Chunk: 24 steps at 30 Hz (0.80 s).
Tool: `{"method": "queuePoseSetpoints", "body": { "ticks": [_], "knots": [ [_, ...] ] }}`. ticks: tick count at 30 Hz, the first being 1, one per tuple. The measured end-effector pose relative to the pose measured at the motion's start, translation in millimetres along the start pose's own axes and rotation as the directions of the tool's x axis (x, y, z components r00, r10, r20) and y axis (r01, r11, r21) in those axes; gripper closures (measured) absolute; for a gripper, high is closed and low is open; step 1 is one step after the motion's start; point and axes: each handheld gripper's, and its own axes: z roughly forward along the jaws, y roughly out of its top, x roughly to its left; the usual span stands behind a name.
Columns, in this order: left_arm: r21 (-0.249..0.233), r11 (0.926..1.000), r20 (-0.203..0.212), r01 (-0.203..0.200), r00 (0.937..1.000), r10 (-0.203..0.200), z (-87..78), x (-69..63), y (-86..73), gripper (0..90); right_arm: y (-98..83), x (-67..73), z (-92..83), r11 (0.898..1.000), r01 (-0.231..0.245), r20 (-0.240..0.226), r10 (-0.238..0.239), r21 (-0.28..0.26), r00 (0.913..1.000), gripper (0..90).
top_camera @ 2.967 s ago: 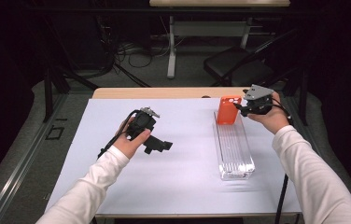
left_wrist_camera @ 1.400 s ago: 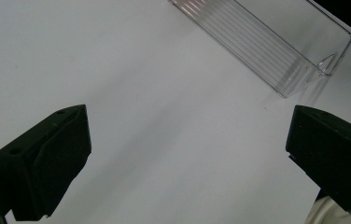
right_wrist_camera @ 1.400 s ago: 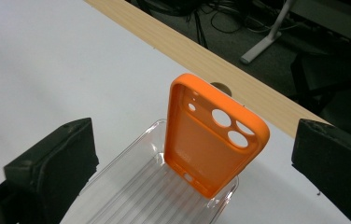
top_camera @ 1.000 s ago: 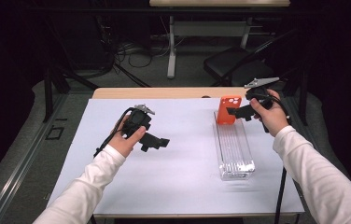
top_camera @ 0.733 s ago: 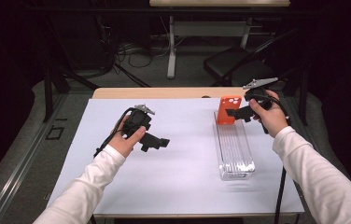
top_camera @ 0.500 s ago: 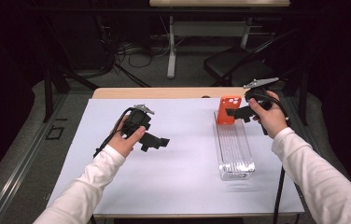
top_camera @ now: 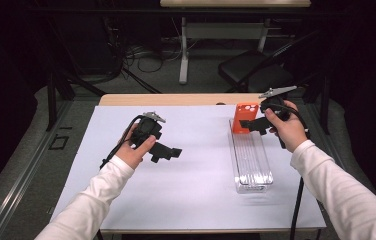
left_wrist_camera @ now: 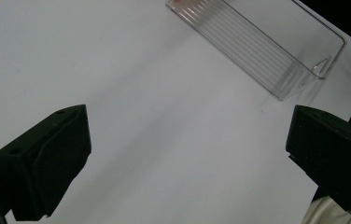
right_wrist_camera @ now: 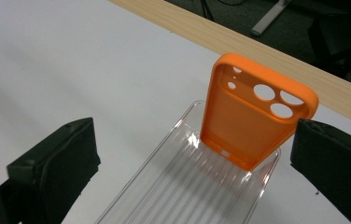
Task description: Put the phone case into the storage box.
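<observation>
Right gripper view shows the orange phone case [right_wrist_camera: 253,121] standing upright at the far end of the clear ribbed tray [right_wrist_camera: 187,186], its camera cut-outs at the top. It stands between the spread jaws of the right gripper [right_wrist_camera: 197,158], the right jaw just beside its edge, nothing clamped. The case looks soft and matte, the tray glossy and long. Well apart over bare white tabletop [top_camera: 201,195], the left gripper [top_camera: 168,152] hangs open too.
</observation>
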Motion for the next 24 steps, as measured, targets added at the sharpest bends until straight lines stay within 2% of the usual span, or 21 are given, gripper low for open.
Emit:
{"method": "queuePoseSetpoints", "body": {
  "ticks": [13,16,24],
  "knots": [
    [-0.015,0.9998,0.008,-0.012,0.9999,0.012,-5.3,-0.2,-0.7,0.5,1.1,19.2,-4.2,0.999,0.023,-0.057,-0.025,-0.026,0.9981,0.6],
    [-0.01,0.9999,0.006,-0.014,0.9999,0.014,-5.4,-1.3,-2.1,0.5,0.7,24.6,-1.9,0.998,0.061,-0.046,-0.062,-0.015,0.997,0.6],
    [-0.019,0.9997,0.005,-0.014,0.9999,0.014,-8.4,-1.1,-4.1,0.4,-2.2,35.6,3.4,0.996,0.084,-0.089,-0.085,-0.014,0.9923,0.7]
  ]
}}
